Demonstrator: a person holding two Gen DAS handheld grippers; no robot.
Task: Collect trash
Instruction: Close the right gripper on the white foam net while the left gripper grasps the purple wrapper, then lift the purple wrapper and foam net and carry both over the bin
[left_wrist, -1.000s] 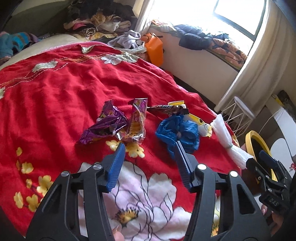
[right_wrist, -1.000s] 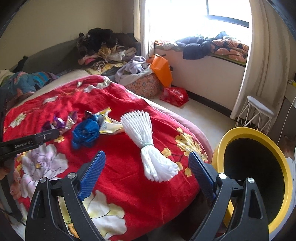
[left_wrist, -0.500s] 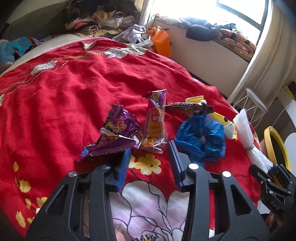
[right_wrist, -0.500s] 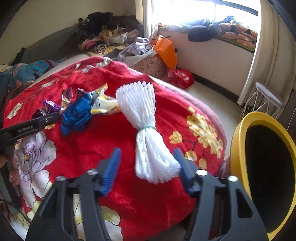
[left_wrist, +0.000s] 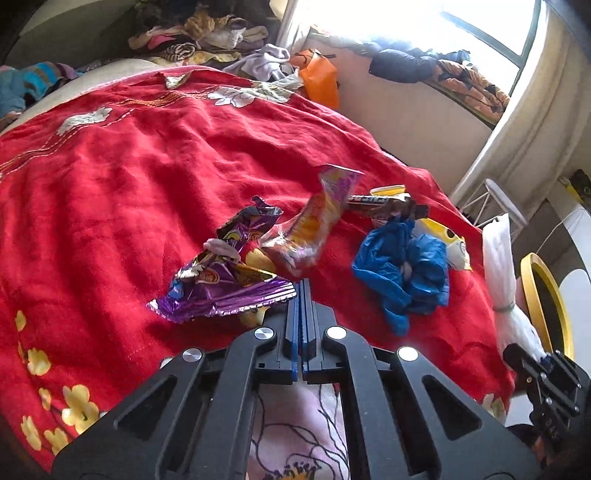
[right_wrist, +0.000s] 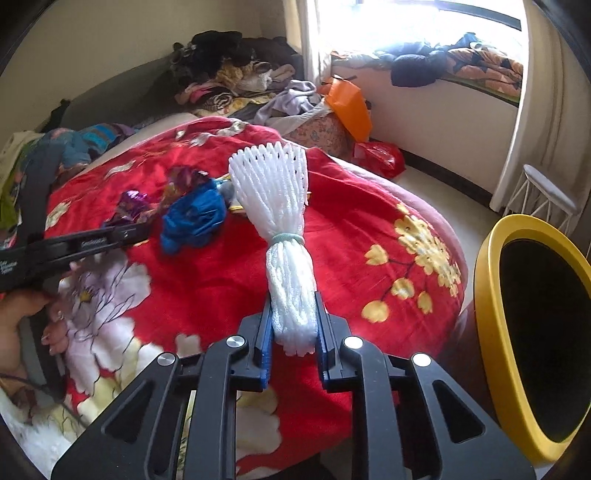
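left gripper (left_wrist: 300, 286): jaws closed on purple wrapper (left_wrist: 225, 291) | right gripper (right_wrist: 293, 325): jaws closed on foam net (right_wrist: 280, 221)

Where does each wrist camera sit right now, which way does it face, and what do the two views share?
Left wrist: on the left gripper, facing across the red blanket toward the window; jaws shut on the purple wrapper; right gripper at the right edge.
Right wrist: on the right gripper, facing along the bed's edge beside the yellow bin; jaws shut on the white foam net; left gripper and a hand at the left.
Shared: blanket, blue bag, foam net, purple wrapper, bin.
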